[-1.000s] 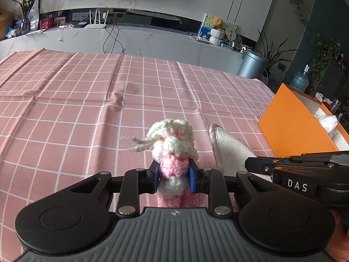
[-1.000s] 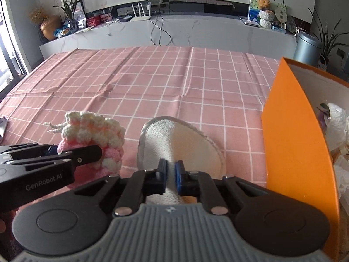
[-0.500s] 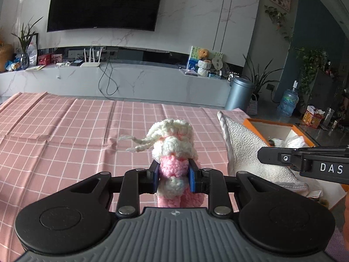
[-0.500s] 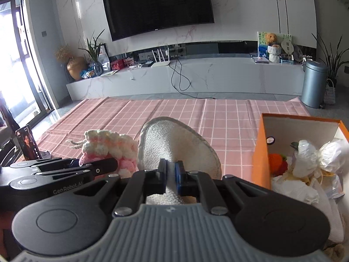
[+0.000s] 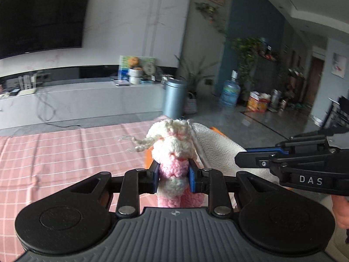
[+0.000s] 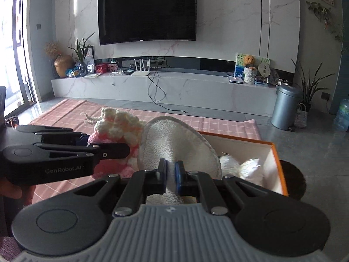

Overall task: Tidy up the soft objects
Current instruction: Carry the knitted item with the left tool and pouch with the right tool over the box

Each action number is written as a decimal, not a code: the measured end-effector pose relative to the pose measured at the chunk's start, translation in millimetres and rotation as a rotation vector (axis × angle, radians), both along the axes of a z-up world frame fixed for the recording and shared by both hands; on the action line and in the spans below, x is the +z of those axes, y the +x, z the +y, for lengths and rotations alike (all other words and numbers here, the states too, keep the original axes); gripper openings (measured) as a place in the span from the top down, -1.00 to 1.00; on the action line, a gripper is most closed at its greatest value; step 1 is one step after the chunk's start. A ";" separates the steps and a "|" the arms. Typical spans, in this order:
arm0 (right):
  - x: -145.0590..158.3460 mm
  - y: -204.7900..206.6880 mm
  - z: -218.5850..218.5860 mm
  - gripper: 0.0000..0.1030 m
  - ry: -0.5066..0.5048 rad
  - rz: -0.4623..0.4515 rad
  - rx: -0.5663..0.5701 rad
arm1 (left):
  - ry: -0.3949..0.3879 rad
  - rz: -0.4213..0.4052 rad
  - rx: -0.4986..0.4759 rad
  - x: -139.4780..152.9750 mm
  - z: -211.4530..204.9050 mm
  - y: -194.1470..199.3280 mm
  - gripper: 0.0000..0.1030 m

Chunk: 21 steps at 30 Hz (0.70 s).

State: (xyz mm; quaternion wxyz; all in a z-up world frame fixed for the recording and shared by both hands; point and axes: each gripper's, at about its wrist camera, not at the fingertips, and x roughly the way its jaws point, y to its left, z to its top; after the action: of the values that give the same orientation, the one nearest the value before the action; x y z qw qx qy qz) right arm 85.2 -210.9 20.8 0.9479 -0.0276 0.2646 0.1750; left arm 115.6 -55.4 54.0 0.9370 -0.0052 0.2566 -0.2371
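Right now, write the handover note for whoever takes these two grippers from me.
Left gripper: shut on the pink and white knitted toy, held in the air above the pink checked cloth.
Right gripper: shut on the white fleecy slipper, also held up, next to the toy.
Orange box: open, to the right of the cloth, with white soft things already inside.
Done: both items picked up off the cloth.
Left: carry them over the box and let go, probably the slipper first, since it is nearer the box. Whether other items are still on the cloth cannot be seen from here.
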 end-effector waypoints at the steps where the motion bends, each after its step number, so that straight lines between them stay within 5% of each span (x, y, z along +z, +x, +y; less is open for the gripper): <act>1: 0.5 -1.2 -8.3 0.89 -0.027 -0.001 -0.008 | 0.006 0.009 -0.030 -1.5 -9.6 2.9 0.44; 7: -14.7 3.6 -55.6 0.89 -0.156 0.067 -0.056 | 0.122 0.074 -0.195 -22.3 -67.6 17.4 0.45; 12: -39.5 16.7 -92.7 0.89 -0.159 0.188 -0.080 | 0.270 0.110 -0.286 -49.7 -105.3 24.6 0.44; 21: -71.8 46.0 -97.9 0.88 -0.252 0.306 -0.019 | 0.454 0.167 -0.400 -89.5 -137.8 35.1 0.44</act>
State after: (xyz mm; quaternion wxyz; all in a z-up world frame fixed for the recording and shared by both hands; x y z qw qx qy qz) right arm 131.2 -308.8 -51.0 0.8874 -0.1165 0.4255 0.1335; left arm 150.6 -193.3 -35.5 0.8247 0.2354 0.3749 -0.3520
